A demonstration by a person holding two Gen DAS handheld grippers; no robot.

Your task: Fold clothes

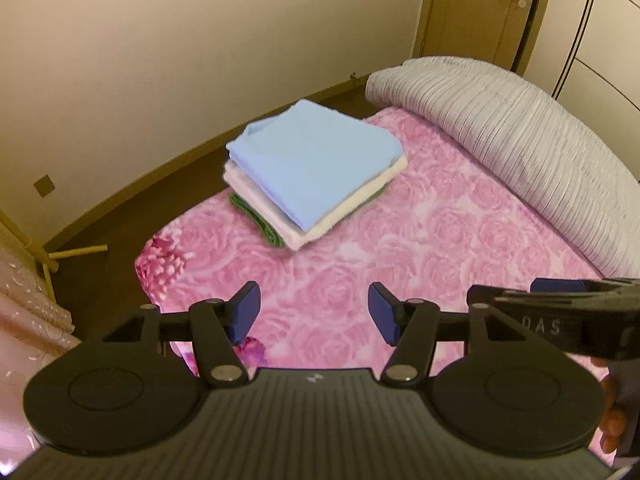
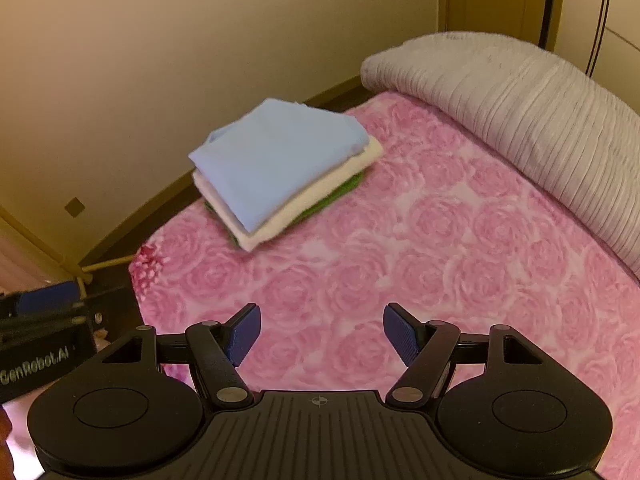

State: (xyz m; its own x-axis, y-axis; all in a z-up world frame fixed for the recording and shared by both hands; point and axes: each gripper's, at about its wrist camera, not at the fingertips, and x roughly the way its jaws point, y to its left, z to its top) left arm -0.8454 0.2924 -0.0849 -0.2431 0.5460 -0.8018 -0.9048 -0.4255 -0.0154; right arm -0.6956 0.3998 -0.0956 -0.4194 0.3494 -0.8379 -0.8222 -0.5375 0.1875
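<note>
A stack of folded clothes [image 1: 316,172] lies near the far left corner of a bed with a pink rose-patterned blanket [image 1: 440,240]. A light blue garment [image 2: 276,156] is on top, a cream one [image 2: 320,196] under it and a green one [image 2: 340,190] at the bottom. My left gripper [image 1: 314,310] hovers over the blanket short of the stack, open, with nothing between its blue pads. My right gripper [image 2: 322,334] is likewise open and empty above the blanket, to the right of the left one. Each gripper's body shows at the edge of the other's view.
A grey ribbed quilt roll [image 1: 520,140] runs along the bed's far right side. Dark floor and a cream wall [image 1: 160,60] lie beyond the bed's left edge, with a wooden stand's foot [image 1: 78,252] on the floor. A wooden door [image 1: 480,8] stands at the back.
</note>
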